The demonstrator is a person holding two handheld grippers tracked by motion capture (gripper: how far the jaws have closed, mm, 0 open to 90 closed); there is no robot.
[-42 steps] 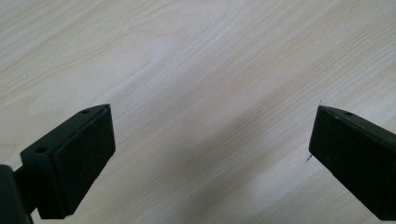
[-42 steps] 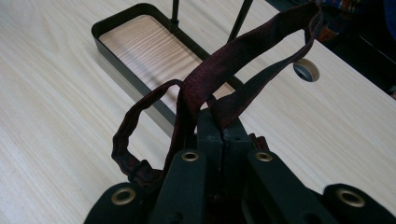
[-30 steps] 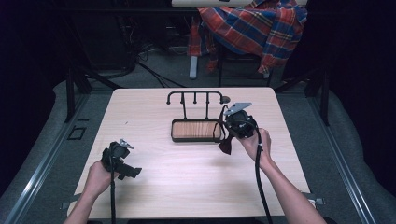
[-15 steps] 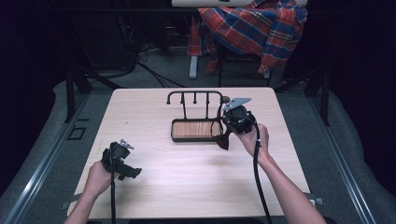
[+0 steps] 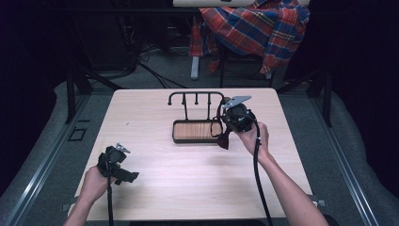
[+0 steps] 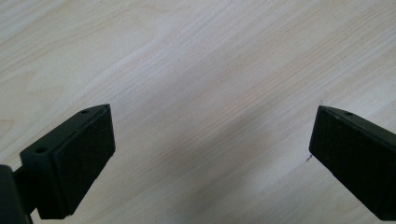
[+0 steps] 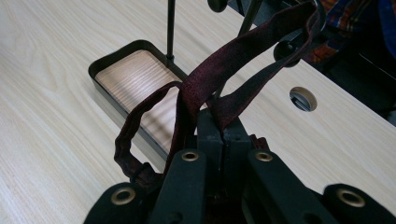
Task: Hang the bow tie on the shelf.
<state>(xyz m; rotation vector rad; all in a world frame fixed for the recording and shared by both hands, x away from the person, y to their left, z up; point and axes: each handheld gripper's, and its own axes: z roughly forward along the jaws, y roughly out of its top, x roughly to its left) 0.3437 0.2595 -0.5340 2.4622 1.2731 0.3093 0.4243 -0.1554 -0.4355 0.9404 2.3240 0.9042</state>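
My right gripper (image 7: pixel 223 133) is shut on a dark red fabric band (image 7: pixel 219 70). The band stretches taut up toward the knobbed hooks at the right end of a black wire rack (image 5: pixel 196 95); whether it hangs on a hook I cannot tell. A slack loop of it droops over the rim of the rack's wood-bottomed tray (image 7: pixel 105 65). In the high view that gripper (image 5: pixel 226 133) sits at the tray's (image 5: pixel 175 136) right end. My left gripper (image 5: pixel 127 176) rests low at the table's front left, and its jaws (image 6: pixel 212 154) are open over bare wood.
The pale wooden table (image 5: pixel 188 179) has a round cable hole (image 7: pixel 302 99) near the rack. A plaid cloth (image 5: pixel 254 28) lies over a chair behind the table's far edge. Dark floor and rails surround the table.
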